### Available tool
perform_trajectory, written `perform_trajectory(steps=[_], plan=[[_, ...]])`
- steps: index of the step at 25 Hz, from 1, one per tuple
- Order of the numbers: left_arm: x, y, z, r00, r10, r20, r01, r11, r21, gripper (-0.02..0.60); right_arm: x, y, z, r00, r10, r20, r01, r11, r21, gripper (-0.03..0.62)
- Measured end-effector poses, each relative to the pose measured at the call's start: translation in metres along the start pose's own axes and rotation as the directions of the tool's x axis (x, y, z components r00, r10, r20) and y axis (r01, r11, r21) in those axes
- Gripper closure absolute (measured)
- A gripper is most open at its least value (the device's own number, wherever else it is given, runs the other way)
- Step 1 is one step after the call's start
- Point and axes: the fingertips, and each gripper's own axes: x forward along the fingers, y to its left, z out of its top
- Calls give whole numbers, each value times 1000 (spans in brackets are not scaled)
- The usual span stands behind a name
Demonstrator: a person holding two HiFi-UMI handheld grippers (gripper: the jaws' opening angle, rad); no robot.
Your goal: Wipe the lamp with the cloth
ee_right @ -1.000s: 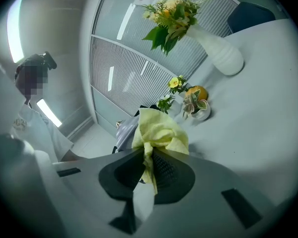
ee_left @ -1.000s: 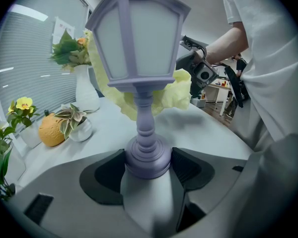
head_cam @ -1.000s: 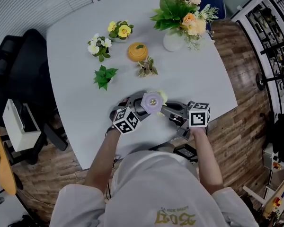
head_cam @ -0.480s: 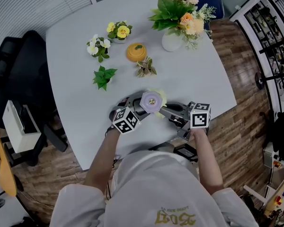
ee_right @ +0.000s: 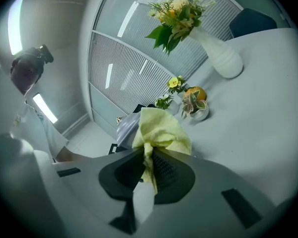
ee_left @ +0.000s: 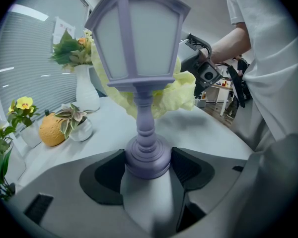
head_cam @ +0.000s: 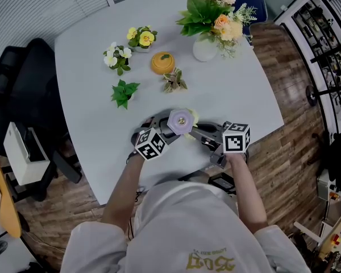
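A small lilac lantern-style lamp (ee_left: 139, 48) stands upright with its round base clamped in my left gripper (ee_left: 148, 163). From above its cap (head_cam: 180, 120) shows over the table's near edge, between both grippers. The pale yellow cloth (ee_right: 160, 131) is pinched in my right gripper (ee_right: 150, 168), which is shut on it. The cloth (ee_left: 181, 86) presses against the far side of the lamp's shade, and the right gripper (head_cam: 207, 136) reaches in from the right. The left gripper (head_cam: 159, 131) holds the lamp from the left.
On the white table (head_cam: 96, 95) stand a vase of flowers (head_cam: 207, 44), an orange pumpkin-shaped pot (head_cam: 163, 62), a small variegated plant (head_cam: 175, 81), two flowering pots (head_cam: 141, 37) (head_cam: 117, 56) and a green plant (head_cam: 124, 91). A black chair (head_cam: 23, 84) stands left.
The right gripper has shifted a little left and up toward the lamp, with the cloth still against the shade. The lamp and left gripper have barely moved.
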Motion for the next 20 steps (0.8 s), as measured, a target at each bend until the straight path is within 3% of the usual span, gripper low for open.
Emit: perform_trajectory(steps=[20], plan=[[1,-1,0,1000,-1,-7,1,1000,-7,276,1,33,-13,996,87,-23,-88,995,-47,548]])
